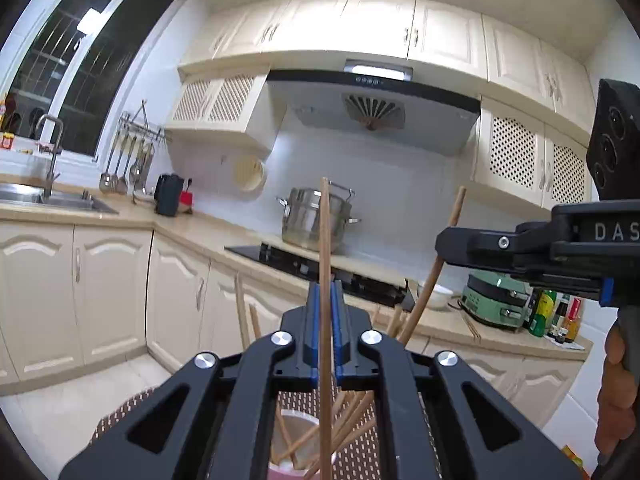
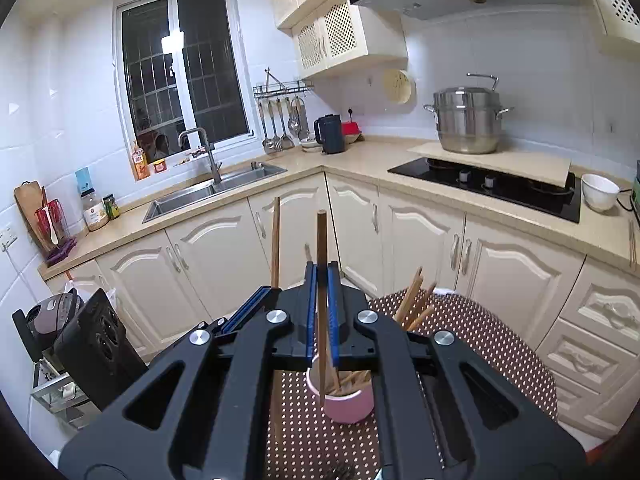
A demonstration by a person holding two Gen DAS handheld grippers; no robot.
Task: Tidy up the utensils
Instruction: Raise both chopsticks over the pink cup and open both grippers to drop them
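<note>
My left gripper [image 1: 325,300] is shut on a wooden chopstick [image 1: 325,232] that stands upright above a pink cup [image 1: 280,470] holding several chopsticks. My right gripper [image 2: 322,280] is shut on another wooden chopstick [image 2: 321,240], also upright, its lower end over the pink cup [image 2: 348,404] on the dotted table [image 2: 480,332]. The right gripper shows in the left wrist view [image 1: 440,244], clamping its chopstick [image 1: 430,280]. The left gripper shows in the right wrist view [image 2: 250,304] with its chopstick [image 2: 275,236].
Cream kitchen cabinets and a counter run behind. A sink [image 2: 208,192] is at the left, a black hob [image 2: 492,188] with a steel pot [image 2: 466,120] at the right, a white bowl [image 2: 599,192] beside it. Bottles [image 1: 554,314] stand on the counter.
</note>
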